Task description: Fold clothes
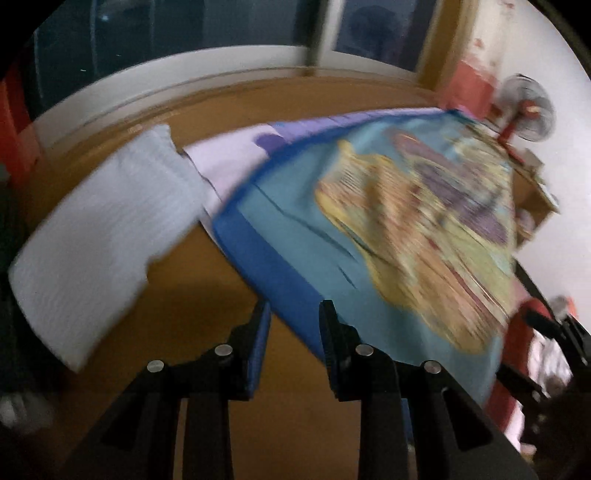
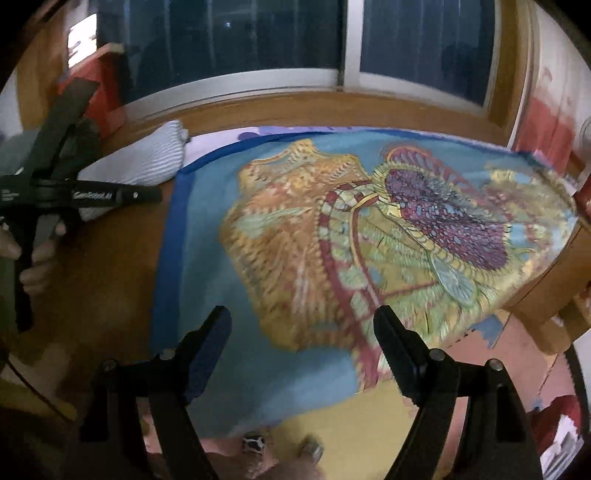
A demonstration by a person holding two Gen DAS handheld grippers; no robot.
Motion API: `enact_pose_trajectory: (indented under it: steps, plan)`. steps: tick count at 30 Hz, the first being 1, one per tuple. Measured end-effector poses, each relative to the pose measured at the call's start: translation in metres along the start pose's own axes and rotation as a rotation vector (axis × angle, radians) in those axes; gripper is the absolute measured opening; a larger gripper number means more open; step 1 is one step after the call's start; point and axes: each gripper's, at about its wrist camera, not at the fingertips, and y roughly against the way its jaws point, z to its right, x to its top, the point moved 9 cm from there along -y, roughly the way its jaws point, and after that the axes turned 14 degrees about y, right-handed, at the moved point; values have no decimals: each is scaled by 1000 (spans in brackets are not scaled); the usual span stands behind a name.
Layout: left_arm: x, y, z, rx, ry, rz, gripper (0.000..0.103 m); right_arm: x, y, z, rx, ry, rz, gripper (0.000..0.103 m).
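1. My jaws look like matt black plastic, with small bright metal pins at the joints.
2. The printed cloth [image 2: 369, 240] seems thin, smooth fabric with a slight sheen.
3. The folded white garment [image 1: 99, 251] is ribbed, matt cloth.
4. The desk [image 2: 110, 266] is smooth brown wood.

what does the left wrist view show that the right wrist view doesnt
Only the left wrist view: a standing fan at far right and the left gripper from behind, its jaws partly apart with nothing between them.

Only the right wrist view: the cloth's whole printed pattern, sharp; the person's hand around the left gripper's handle; feet on the floor below; the right gripper, jaws wide and empty.

Both: the blue patterned cloth spread on the wooden table, a folded white garment beside it, and the dark window behind.
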Motion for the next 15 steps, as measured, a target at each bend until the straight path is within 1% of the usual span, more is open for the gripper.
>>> enact_pose_trajectory:
  steps: [3, 7, 9, 15]
  plan:
    - [-35, 17, 6, -48, -51, -44, 27, -12, 11, -6, -25, -29, 1, 80]
    - [-78, 31, 20, -116, -103, -116, 27, -34, 25, -8, -51, -103, -6, 80]
    - [-103, 37, 29, -150, -120, -150, 27, -49, 36, -7, -70, -155, 0, 80]
    - [-169, 51, 54, -204, -176, -249, 27, -104, 75, -10, -124, -336, 28, 81]
